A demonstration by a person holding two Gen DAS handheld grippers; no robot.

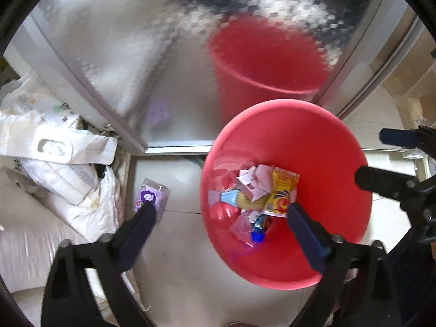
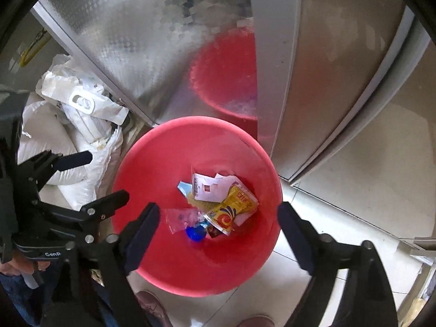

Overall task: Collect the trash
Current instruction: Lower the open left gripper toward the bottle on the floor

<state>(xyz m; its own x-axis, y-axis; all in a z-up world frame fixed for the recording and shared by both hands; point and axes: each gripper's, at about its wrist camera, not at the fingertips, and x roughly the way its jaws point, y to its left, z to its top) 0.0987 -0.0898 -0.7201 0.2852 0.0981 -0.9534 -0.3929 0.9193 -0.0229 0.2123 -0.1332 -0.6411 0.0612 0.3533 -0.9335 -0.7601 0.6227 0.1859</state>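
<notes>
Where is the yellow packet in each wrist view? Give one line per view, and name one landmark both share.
Left wrist view: the yellow packet lies right of centre, inside the red bin.
Right wrist view: the yellow packet lies at centre, lower down.
Shared landmark: the blue cap just below it.

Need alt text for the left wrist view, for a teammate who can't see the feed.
Left gripper hangs open and empty over a red bin holding wrappers, a yellow sachet and a blue cap. A purple carton lies on the floor left of the bin, beside white sacks; the right gripper shows at the right edge.
</notes>
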